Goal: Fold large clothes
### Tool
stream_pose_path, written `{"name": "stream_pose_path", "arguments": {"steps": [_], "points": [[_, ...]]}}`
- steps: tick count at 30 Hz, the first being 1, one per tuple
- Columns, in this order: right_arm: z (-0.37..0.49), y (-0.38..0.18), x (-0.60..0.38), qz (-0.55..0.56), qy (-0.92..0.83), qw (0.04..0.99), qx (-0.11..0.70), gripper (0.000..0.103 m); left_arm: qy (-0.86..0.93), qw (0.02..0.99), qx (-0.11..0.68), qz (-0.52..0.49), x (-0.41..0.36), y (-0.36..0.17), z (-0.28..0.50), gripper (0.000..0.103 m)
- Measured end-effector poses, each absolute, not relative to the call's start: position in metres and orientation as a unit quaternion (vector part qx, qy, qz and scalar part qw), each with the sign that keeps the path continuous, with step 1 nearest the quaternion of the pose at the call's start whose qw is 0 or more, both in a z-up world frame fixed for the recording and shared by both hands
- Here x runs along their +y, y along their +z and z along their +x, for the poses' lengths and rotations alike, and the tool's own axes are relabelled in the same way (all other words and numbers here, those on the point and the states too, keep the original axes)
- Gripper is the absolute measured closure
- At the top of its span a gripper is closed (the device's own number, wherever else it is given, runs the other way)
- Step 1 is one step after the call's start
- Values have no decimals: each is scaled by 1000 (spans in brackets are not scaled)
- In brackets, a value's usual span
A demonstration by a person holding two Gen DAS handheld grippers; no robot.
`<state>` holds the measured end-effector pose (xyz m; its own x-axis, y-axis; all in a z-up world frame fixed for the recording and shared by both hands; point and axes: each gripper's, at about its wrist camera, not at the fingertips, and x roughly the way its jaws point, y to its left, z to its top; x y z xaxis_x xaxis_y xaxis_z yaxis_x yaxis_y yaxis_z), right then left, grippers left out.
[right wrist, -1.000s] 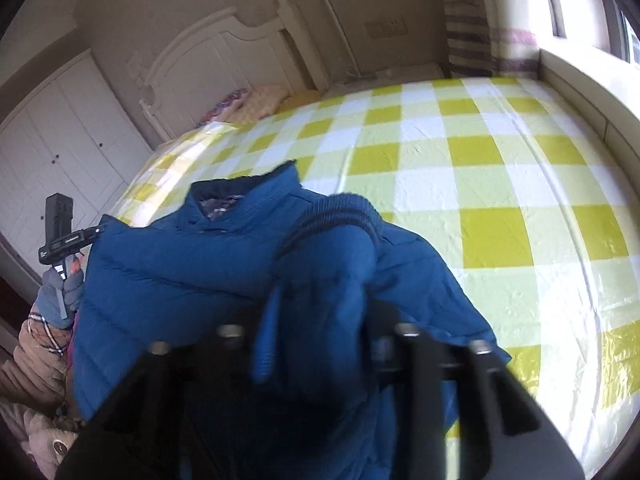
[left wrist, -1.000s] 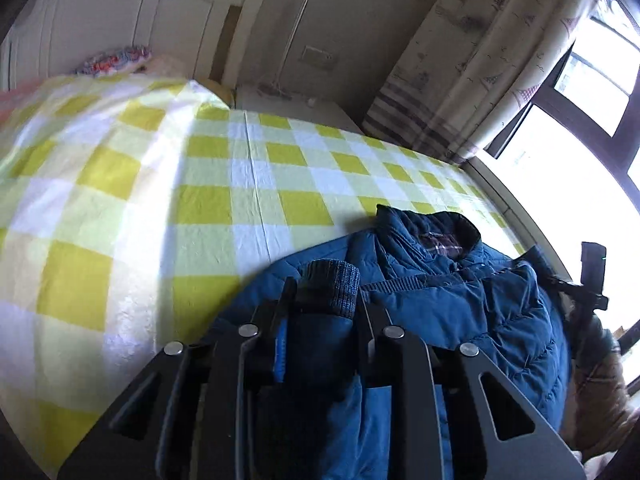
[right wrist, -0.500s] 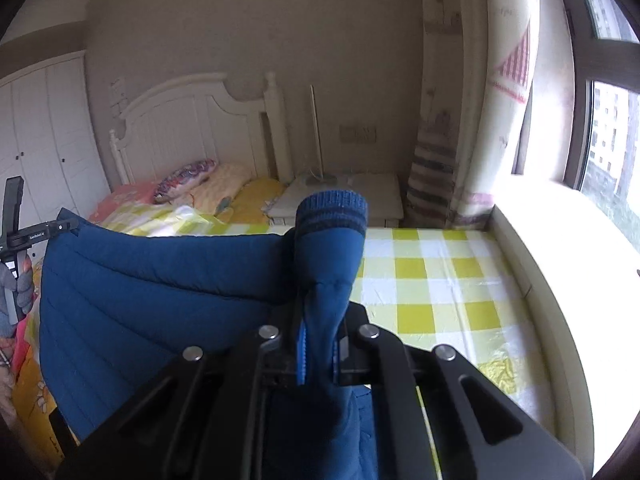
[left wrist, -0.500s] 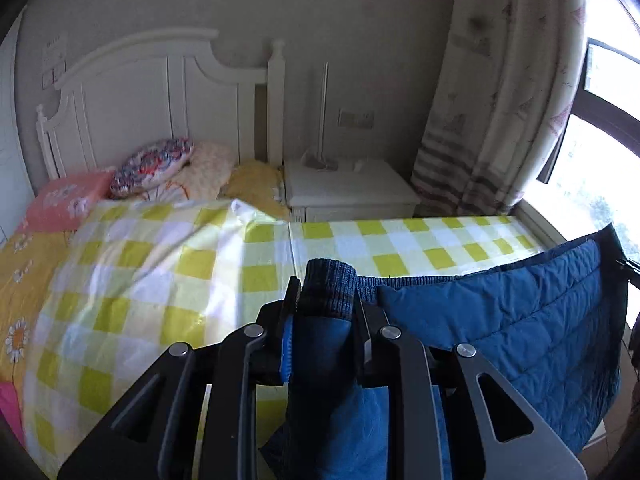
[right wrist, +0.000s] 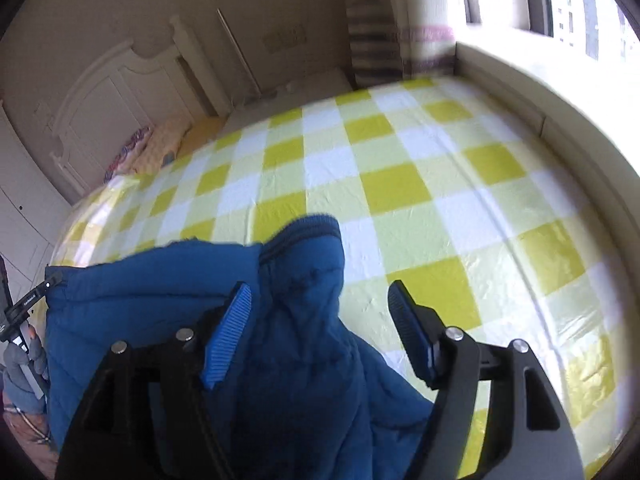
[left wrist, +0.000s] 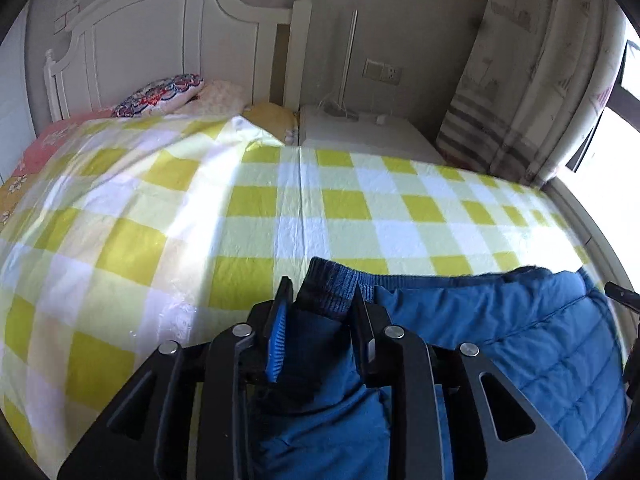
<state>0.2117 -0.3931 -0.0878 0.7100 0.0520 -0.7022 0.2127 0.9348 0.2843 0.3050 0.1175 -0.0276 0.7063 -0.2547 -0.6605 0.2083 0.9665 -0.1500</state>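
Jacket [left wrist: 520,328] cuff in left claw [left wrist: 320,308]

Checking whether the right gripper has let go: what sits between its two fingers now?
In the right wrist view, the blue jacket's sleeve lies between the right gripper's just-opened jaws, beside one pad, clear of the other; checked bedsheet shows through the gap.

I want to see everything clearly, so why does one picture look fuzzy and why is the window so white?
Right wrist view: motion blur smears the headboard, and daylight washes out the window. Left wrist view: sharper, with glare at its right edge; both bend the bed because of the fisheye lens.
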Motion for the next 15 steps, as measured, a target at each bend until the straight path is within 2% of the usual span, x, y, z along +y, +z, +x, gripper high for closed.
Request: {"name": "stream_pose_path", "arguments": {"steps": [3,4,5,7,10,13,15], "points": [[207,-34,-354,113,-30,941,318,27,-134,936,324,-28,92,14,286,66],[210,-16,-327,77,-11,952,295,19,-141,938,316,-15,74,27,281,32],[220,-7,-309,57,4,957,285,12,-151,940,307,-8,58,35,277,4],[235,5,-262,4,34,961,274,12,-164,948,273,7,28,48,264,4],[264,-9,-217,-28,55,949,310,13,-128,944,301,42,-5,40,273,4],[282,-52,-195,-67,49,931,354,13,-86,931,348,63,-10,3,293,4],[290,-97,-197,-83,51,907,410,13,-71,916,386,82,-6,-43,306,4]]}}
